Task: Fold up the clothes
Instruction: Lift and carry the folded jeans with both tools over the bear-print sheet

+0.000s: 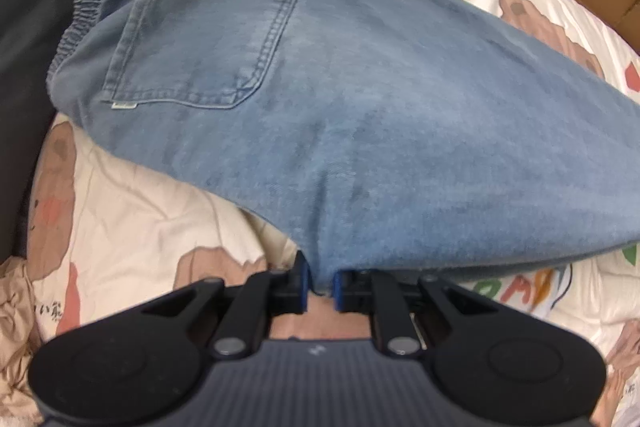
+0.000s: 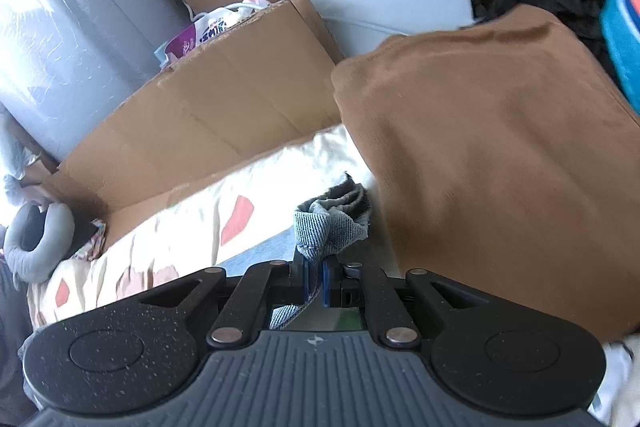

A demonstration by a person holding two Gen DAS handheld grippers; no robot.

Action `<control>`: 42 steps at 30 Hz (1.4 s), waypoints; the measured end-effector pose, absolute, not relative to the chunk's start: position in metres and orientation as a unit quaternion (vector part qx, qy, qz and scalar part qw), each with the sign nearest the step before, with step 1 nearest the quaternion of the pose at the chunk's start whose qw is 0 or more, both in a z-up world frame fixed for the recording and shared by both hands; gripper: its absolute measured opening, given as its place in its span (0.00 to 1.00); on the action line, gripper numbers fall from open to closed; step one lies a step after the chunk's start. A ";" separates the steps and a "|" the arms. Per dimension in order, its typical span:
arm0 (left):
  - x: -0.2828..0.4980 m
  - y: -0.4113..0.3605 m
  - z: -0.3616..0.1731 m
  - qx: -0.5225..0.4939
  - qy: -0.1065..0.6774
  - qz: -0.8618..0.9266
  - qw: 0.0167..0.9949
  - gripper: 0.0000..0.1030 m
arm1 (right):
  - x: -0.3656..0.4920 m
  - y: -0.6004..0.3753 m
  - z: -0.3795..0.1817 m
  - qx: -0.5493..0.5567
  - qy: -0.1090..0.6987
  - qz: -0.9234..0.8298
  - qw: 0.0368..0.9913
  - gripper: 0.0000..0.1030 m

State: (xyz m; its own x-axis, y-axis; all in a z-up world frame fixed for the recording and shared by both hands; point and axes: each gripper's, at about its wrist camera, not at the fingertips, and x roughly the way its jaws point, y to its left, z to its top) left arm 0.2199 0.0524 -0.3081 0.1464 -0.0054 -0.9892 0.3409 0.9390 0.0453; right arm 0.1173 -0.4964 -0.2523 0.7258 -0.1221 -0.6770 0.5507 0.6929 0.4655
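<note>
Directly ahead of the left gripper (image 1: 320,285), a pair of blue jeans (image 1: 340,115) lies spread over a bed quilt (image 1: 132,211) printed with brown and red shapes; the two blue-padded fingers are closed on the near edge of the denim. A back pocket (image 1: 200,43) faces up ahead and to the left of this gripper, with the elastic waistband (image 1: 76,23) beyond it at the far left. Between the fingers of the right gripper (image 2: 317,283), a bunched end of the same jeans (image 2: 328,227) is pinched, its cloth rising just ahead of the tips. Ahead and to the right of this gripper sits a folded brown garment (image 2: 492,155); ahead and to the left, a cardboard box (image 2: 208,123) borders the quilt (image 2: 168,239).
</note>
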 end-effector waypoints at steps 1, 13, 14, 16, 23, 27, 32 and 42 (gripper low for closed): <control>0.217 0.052 -0.307 0.133 0.641 -0.116 0.747 0.11 | 0.110 -0.494 -0.252 0.342 0.316 -0.196 0.863 0.05; 0.176 0.066 -0.294 0.140 0.645 -0.142 0.737 0.11 | 0.011 -0.470 -0.248 0.362 0.324 -0.235 0.842 0.04; 0.174 0.066 -0.293 0.140 0.646 -0.145 0.736 0.11 | 0.004 -0.469 -0.249 0.363 0.326 -0.237 0.840 0.04; 0.168 0.066 -0.291 0.142 0.648 -0.150 0.733 0.11 | -0.012 -0.467 -0.249 0.364 0.329 -0.242 0.837 0.04; 0.148 0.063 -0.286 0.137 0.656 -0.158 0.725 0.11 | -0.058 -0.464 -0.246 0.365 0.331 -0.264 0.829 0.04; 0.139 0.061 -0.281 0.137 0.657 -0.166 0.722 0.11 | -0.082 -0.463 -0.244 0.367 0.326 -0.277 0.826 0.04; 0.129 0.063 -0.273 0.131 0.661 -0.176 0.718 0.10 | -0.116 -0.467 -0.244 0.374 0.327 -0.291 0.818 0.04; 0.130 0.063 -0.273 0.125 0.668 -0.185 0.710 0.10 | -0.185 -0.474 -0.259 0.388 0.337 -0.317 0.797 0.04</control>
State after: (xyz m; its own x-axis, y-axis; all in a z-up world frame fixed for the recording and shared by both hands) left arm 0.1303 0.0633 -0.2729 0.0400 -0.0963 -0.9945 0.4291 0.9006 -0.0700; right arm -0.1847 -0.4736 -0.2594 0.5721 -0.2435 -0.7832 0.7664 0.4988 0.4048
